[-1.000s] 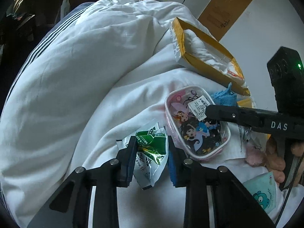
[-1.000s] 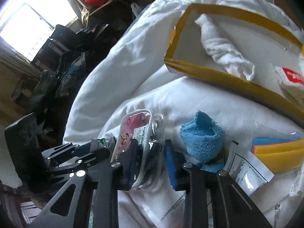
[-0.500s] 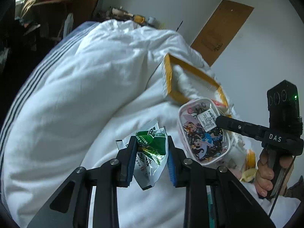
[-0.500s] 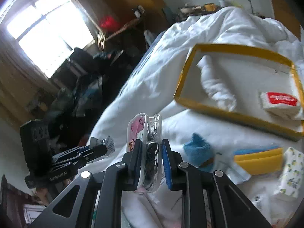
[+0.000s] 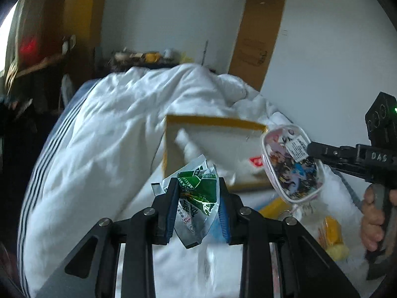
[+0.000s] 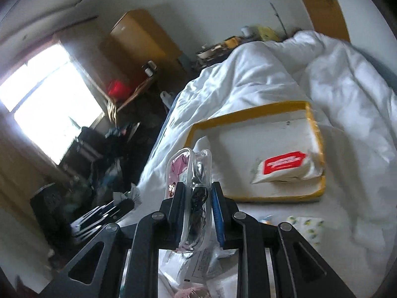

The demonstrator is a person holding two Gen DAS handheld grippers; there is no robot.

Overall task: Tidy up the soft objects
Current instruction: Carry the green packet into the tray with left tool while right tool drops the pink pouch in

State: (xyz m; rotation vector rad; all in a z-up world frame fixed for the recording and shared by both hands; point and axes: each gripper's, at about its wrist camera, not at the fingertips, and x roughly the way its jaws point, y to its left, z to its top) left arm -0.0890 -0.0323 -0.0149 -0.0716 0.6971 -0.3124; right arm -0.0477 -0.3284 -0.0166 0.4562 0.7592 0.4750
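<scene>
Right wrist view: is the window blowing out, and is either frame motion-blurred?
Right wrist view: the window is clipped to white, the room beside it dark; the tray edges and the wipes pack smear. Left wrist view: no clipping, but the duvet and tray streak, while the green packet in the left tool stays sharp. Both bend toward the rim.

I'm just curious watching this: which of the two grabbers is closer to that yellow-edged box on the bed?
Right, as far as I can tell. The right gripper, holding the clear pouch, sits beside the yellow-edged box. The left gripper, clamping a green packet, seems farther back.
</scene>
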